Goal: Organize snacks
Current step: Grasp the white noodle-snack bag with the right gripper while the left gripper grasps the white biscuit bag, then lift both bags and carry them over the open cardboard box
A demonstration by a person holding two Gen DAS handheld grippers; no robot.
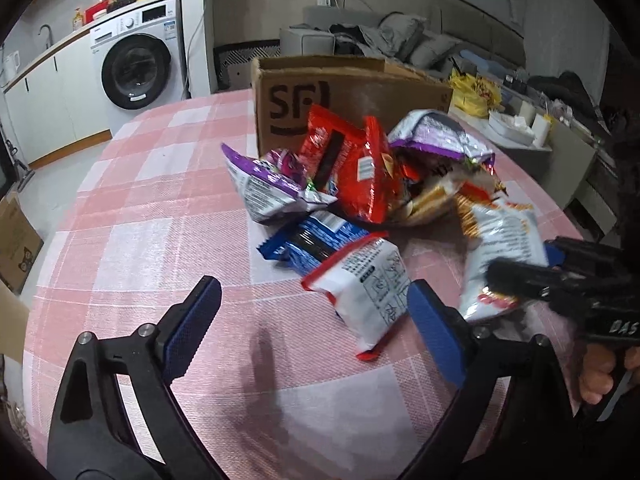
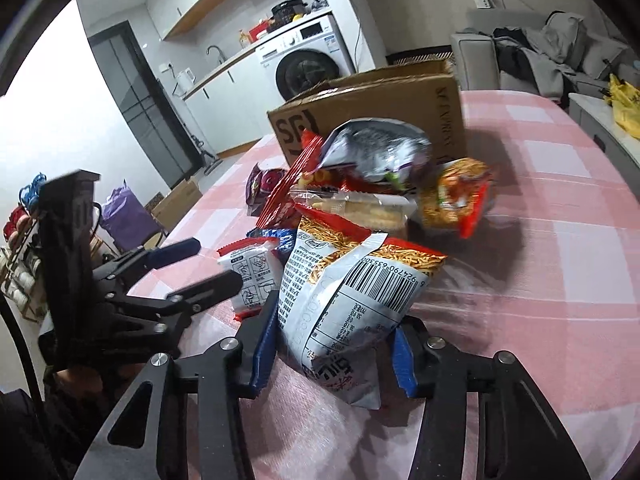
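Your right hand-held gripper (image 2: 328, 354) is clamped on the noodle packet (image 2: 344, 296) at lower centre — its long axis runs up toward the cardboard box (image 2: 400, 96). Your left hand-held gripper (image 1: 316, 328) stands apart, the white sachet (image 1: 366, 292) just ahead on the tabletop (image 1: 160, 208).

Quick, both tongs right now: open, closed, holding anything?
Left tongs: open, empty, beside the small white packet.
Right tongs: closed on the white noodle snack bag.
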